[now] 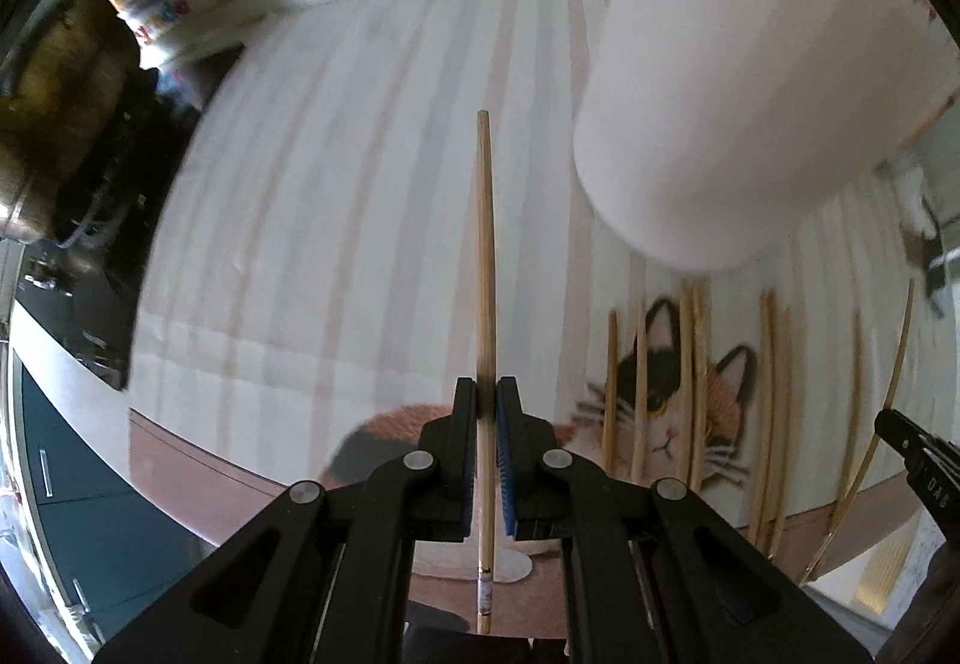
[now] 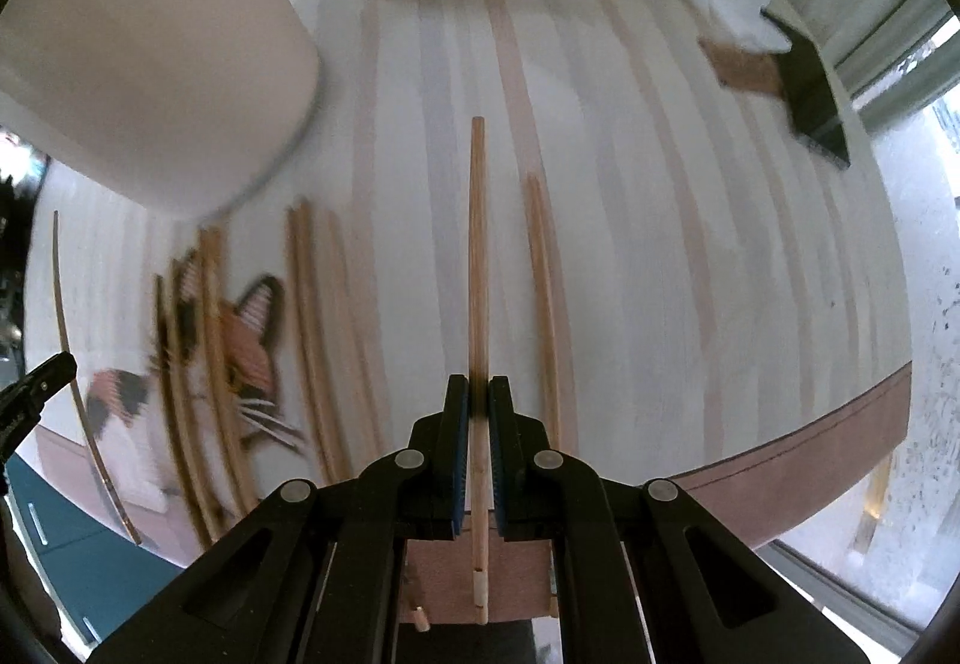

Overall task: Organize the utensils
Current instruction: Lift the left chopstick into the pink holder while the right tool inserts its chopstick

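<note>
Nearest in the left wrist view, the left gripper (image 1: 486, 394) has its jaws clamped on a single chopstick (image 1: 485, 244), which points away up the middle of the frame. In the right wrist view the right gripper (image 2: 478, 394) is likewise clamped on its own chopstick (image 2: 477, 256).

Beyond them the loose chopsticks (image 2: 324, 340) lie in rough rows at lower left of the right view, over the cat print (image 1: 666, 400) on the striped cloth (image 1: 336, 196), with one more stick (image 2: 543, 304) just right of the held one. So I judge the sorting only begun: two sticks in hand, most not yet gathered.

Farther off, the white container (image 1: 738, 82) fills the upper right of the left view, probably their destination. The surface edge (image 2: 810, 454) curves across the lower right, and the cloth's middle lies open for moving.
</note>
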Tool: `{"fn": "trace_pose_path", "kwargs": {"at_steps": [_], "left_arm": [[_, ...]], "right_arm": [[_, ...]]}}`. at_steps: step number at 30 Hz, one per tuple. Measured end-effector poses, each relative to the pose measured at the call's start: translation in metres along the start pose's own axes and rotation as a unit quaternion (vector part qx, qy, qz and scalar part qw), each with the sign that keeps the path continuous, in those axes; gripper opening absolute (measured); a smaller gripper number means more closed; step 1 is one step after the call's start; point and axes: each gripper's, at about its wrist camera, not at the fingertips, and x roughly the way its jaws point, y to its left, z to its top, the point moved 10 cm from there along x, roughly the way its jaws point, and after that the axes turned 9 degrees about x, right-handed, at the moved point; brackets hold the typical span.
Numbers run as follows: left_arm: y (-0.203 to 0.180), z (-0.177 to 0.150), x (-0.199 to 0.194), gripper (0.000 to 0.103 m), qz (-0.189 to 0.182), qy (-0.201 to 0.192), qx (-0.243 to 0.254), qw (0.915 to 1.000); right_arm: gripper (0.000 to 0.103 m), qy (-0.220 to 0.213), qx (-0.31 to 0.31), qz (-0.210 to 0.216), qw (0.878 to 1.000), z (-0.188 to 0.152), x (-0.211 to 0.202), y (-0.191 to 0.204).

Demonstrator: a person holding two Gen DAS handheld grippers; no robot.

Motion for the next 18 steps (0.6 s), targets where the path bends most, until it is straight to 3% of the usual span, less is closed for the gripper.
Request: {"fn": "trace_pose_path", "kwargs": {"at_steps": [8,14,18], "left_arm": [[0.032,0.038,-0.061,0.004,0.021,-0.081,-0.028,0.9961],[0.043,0.081,-0.133,0.004,0.052,-0.171,-0.031,0.9834],[0.041,0.110,-0.174,0.004,0.052,-0.218,-0.027,0.9742]], "right_arm": [[0.006,-0.061,0.007,0.039,0.997,0.016,-0.055,0.022],[0.006,-0.122,0.017,0.075,0.990,0.050,-0.106,0.037],[0.006,-0.163,0.011,0.096,0.982,0.077,-0.146,0.050]]}}
